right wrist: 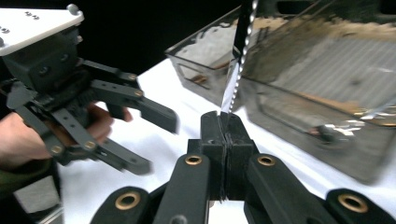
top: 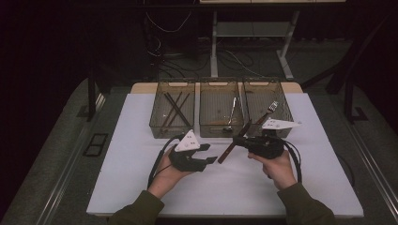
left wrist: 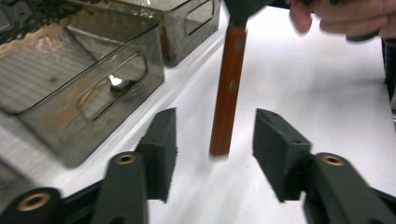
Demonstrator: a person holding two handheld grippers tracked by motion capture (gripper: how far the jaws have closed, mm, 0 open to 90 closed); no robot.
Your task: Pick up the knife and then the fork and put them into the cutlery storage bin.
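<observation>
A knife with a brown wooden handle (top: 228, 151) hangs just over the white mat, its handle end pointing at my left gripper. My right gripper (top: 248, 140) is shut on the knife; in the right gripper view the serrated blade (right wrist: 240, 51) rises from between the closed jaws (right wrist: 223, 126). My left gripper (top: 210, 153) is open. In the left gripper view the handle (left wrist: 229, 88) comes down between the two spread pads (left wrist: 215, 154), touching neither. The left gripper (right wrist: 152, 142), open, is also in the right gripper view.
Three smoky clear bins stand in a row at the mat's far edge: the left bin (top: 171, 131) holds chopsticks (top: 176, 108), the middle bin (top: 220, 130) a spoon (top: 232, 110), the right bin (top: 287, 112) a fork (top: 271, 108). The white mat (top: 225, 187) lies bare toward the person.
</observation>
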